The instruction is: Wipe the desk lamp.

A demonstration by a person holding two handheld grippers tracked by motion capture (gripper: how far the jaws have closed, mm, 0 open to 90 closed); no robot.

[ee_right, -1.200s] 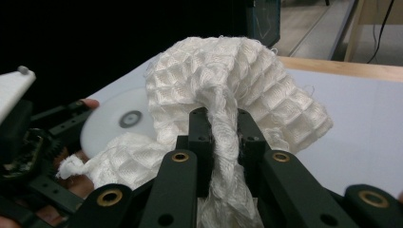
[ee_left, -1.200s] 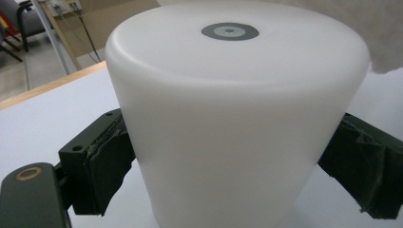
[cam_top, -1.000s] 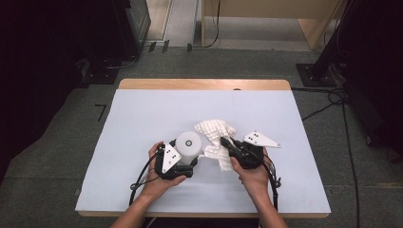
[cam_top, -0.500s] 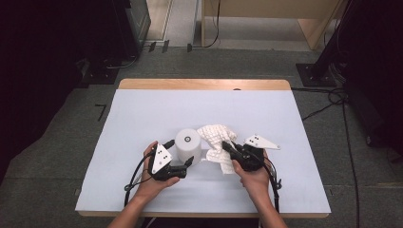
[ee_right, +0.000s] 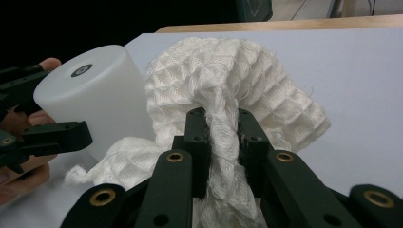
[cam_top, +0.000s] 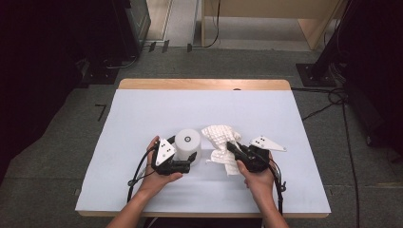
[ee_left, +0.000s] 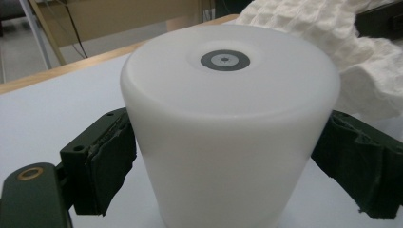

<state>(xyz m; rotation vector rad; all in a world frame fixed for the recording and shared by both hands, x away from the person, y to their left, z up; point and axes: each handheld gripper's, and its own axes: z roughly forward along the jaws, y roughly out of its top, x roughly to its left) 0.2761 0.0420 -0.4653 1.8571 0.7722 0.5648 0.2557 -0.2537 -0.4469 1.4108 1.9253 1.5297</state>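
Low at centre frame, both hands rest level: the left gripper (cam_top: 191,157), jaws just reopened, straddles the white cylinder (cam_top: 188,144); the right gripper (cam_top: 233,148) pinches the waffle cloth (cam_top: 219,137).

White upright cylinder (cam_top: 188,145), beside it a crumpled white waffle-weave cloth (cam_top: 219,138) — touching.

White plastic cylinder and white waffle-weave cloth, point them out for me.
White plastic cylinder (cam_top: 188,142): high view, its flat top.
White waffle-weave cloth (ee_right: 266,90): right gripper view, its raised fold.

White cup (ee_left: 228,133), white waffle-weave cloth (ee_right: 237,90), black grippers
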